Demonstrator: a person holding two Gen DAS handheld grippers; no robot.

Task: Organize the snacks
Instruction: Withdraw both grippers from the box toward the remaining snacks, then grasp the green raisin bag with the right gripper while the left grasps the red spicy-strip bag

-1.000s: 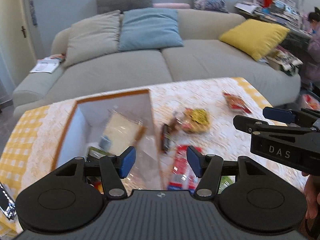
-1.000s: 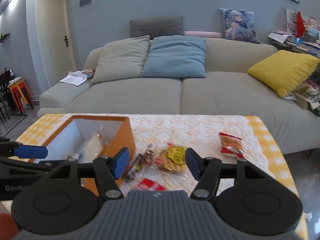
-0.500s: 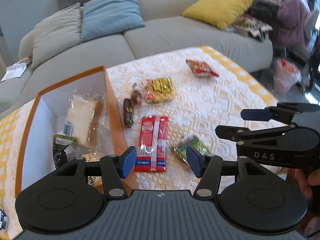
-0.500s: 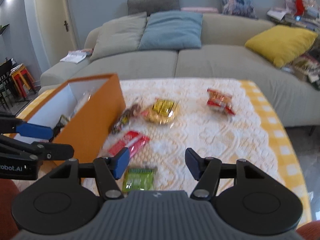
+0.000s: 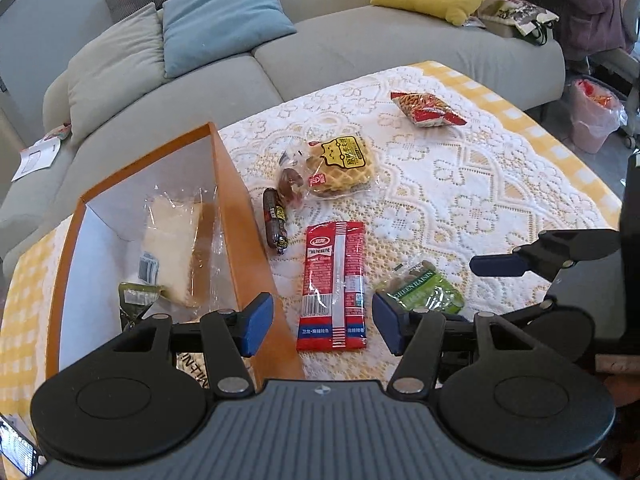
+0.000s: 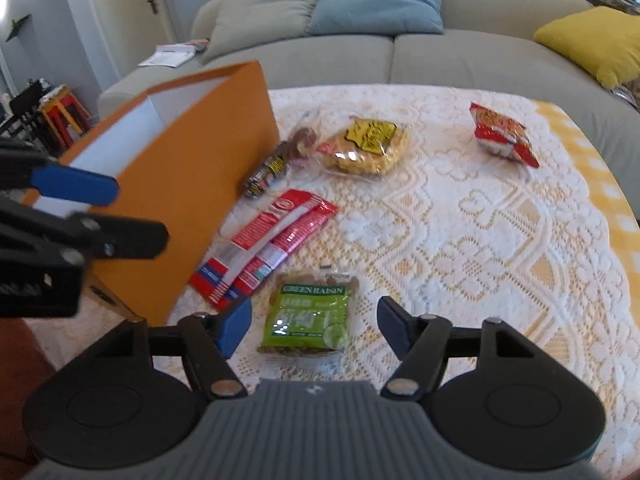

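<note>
Left wrist view shows you the orange box [image 5: 256, 240] as the anchor for everything on the bench [image 5: 500, 208]. It is the biggest thing here and already holds a share of the work: a clear-wrapped bread slice [image 5: 176, 248] leans against its inner wall, a small dark-green packet [image 5: 136, 300] lies beside that, and something printed sits at the near end, mostly hidden by your left tongs [image 5: 322, 330].

By my count, five snacks are left outside the box, all on the side away from its opening. Largest is the waffle pack [image 5: 340, 164], a little way off the box's far corner, with a small brown-wrapped snack [image 5: 290, 182] touching its edge. Next is the long red packet [image 5: 334, 286], lying just beside the box's outer wall. The red chip bag [image 5: 426, 108] is well apart from the box, near the bench's far edge. The green raisin packet [image 6: 310, 318] lies beyond the red packet from the box. Smallest is the dark sausage stick [image 5: 275, 222], close against the box wall.

Your left tongs are spread and empty, hovering above the red packet and the box's near corner. Your right tongs [image 6: 314, 330] are also spread with nothing between them, directly over the raisin packet, so that looks like your next pick. I judge the task well under half done.
</note>
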